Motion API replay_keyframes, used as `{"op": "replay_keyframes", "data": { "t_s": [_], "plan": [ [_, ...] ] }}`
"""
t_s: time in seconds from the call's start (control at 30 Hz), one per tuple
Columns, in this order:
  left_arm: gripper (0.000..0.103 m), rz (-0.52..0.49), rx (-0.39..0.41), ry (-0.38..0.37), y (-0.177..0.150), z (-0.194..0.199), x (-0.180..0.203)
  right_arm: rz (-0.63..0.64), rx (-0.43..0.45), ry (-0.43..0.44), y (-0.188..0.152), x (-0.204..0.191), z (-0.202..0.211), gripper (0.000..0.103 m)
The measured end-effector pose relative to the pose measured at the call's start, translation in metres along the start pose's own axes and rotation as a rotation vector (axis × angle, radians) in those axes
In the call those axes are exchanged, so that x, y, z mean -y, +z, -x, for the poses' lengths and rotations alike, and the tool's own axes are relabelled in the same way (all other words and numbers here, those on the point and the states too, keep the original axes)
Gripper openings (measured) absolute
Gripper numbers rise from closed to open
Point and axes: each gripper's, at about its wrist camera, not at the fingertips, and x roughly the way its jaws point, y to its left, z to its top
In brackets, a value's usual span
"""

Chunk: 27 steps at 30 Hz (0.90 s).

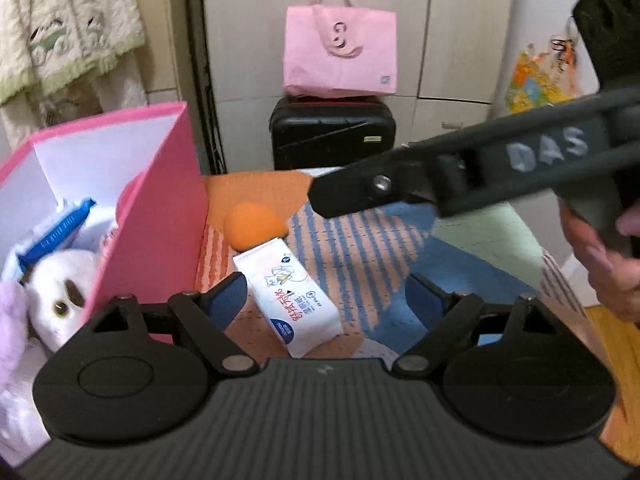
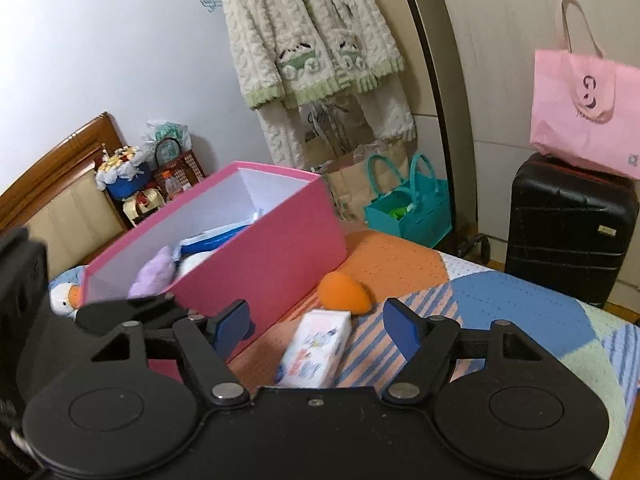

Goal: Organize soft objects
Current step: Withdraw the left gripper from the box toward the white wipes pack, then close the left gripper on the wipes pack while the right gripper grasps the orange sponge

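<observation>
White tissue pack (image 1: 289, 294) lay on bed beside pink box (image 1: 160, 216), just ahead of left gripper (image 1: 326, 300). Both grippers wide apart, holding nothing; right gripper (image 2: 316, 328) above same pack.

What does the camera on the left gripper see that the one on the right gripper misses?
Only the left view shows the white plush toy inside the pink box, and the right gripper reaching across. Only the right view shows the teal bag, a duck toy behind the box and a wooden headboard. Both show the box, the orange sponge, the tissue pack, the pink tote and the black suitcase.
</observation>
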Motion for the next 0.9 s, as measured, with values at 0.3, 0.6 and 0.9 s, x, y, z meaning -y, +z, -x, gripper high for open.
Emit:
{"op": "replay_keyframes", "data": {
  "t_s": [0.3,0.6,0.9],
  "plan": [
    [0.079,0.007,0.038,0.143,-0.014,-0.028,0.007,0.07,-0.076,0.023,0.014,0.024,-0.058,0.071],
    [0.073,0.026,0.005,0.205,-0.017,-0.046,0.009,0.038,-0.188,0.076,0.017,0.04,-0.102,0.07],
    [0.057,0.066,0.029,0.171,-0.016,-0.049,0.001,0.05,-0.178,0.076,0.018,0.04,-0.12,0.063]
  ]
}}
